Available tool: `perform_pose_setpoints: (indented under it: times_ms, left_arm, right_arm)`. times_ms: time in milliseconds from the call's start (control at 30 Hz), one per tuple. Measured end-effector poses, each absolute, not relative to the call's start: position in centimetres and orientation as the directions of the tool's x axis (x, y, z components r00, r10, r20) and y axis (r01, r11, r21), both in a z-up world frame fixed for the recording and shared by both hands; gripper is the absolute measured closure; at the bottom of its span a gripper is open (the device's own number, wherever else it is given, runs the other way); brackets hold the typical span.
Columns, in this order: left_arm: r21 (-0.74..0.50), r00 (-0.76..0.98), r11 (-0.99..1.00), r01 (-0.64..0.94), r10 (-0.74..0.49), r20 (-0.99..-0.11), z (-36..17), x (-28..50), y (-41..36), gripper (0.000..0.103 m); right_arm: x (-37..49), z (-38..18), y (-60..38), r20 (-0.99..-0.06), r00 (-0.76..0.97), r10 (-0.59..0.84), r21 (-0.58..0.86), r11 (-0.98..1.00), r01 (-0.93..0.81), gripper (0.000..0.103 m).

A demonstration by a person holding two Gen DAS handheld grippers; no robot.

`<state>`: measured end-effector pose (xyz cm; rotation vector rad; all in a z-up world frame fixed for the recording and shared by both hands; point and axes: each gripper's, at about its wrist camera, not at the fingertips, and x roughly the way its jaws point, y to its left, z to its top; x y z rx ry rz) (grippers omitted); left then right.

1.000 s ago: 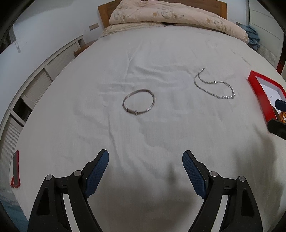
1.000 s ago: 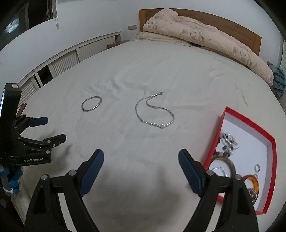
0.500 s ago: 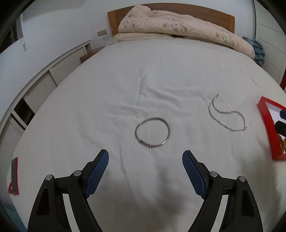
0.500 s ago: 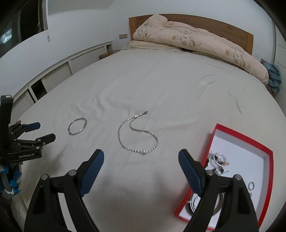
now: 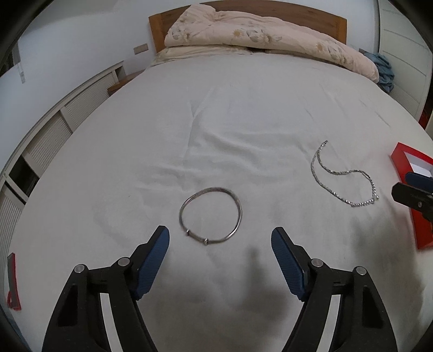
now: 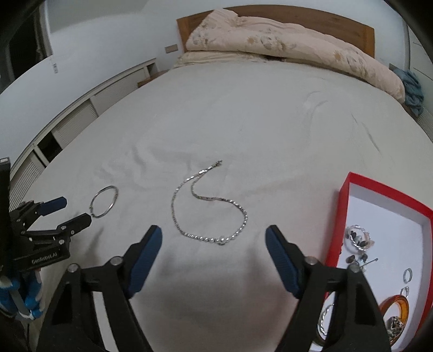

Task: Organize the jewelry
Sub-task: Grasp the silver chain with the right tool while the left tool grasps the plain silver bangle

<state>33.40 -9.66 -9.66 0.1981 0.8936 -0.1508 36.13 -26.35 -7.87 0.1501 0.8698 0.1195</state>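
Observation:
A silver bangle [image 5: 211, 216] lies on the white bed sheet [image 5: 230, 121], just ahead of my open, empty left gripper [image 5: 220, 241]. It also shows in the right wrist view [image 6: 104, 201], by the left gripper [image 6: 63, 209]. A silver chain necklace [image 5: 343, 176] lies to the right of the bangle. In the right wrist view the necklace [image 6: 208, 205] lies just ahead of my open, empty right gripper [image 6: 213, 242]. A red jewelry box [image 6: 349, 216] with a white inside stands at the right and holds rings, earrings and bangles [image 6: 392, 308].
A rolled beige duvet [image 5: 270, 40] lies against the wooden headboard [image 6: 276, 16] at the far end. White slatted cabinets [image 5: 62, 121] run along the left side. A blue cloth [image 5: 384, 70] sits at the far right. The box's red edge [image 5: 406, 168] shows in the left wrist view.
Both grippers have moved forward and lower over the bed. The bangle now sits close before the left fingers and the necklace close before the right fingers. Both stay open.

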Motion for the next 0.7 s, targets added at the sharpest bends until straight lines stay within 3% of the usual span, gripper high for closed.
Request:
perform_pose_setpoints:
  times_ms: [200, 300, 700]
  left_arm:
    - [0.106, 0.609, 0.974, 0.199, -0.038, -0.792, -10.3, 35.3, -9.9, 0.030]
    - [0.098, 0.601, 0.976, 0.196, -0.040, -0.798, -10.7, 36.0, -9.9, 0.033]
    - [0.081, 0.547, 0.975, 0.207, -0.047, -0.836, -13.2, 37.6, -10.4, 0.046]
  right_arm:
    - [38.0, -8.9, -27.0, -0.780, 0.612, 0.130, 0.173, 0.985, 0.011, 0.057]
    - [38.8, -9.7, -27.3, -0.798, 0.591, 0.120, 0.170, 0.985, 0.030, 0.062]
    - [40.5, -12.4, -27.7, -0.862, 0.503, 0.065, 0.108, 0.993, 0.056, 0.071]
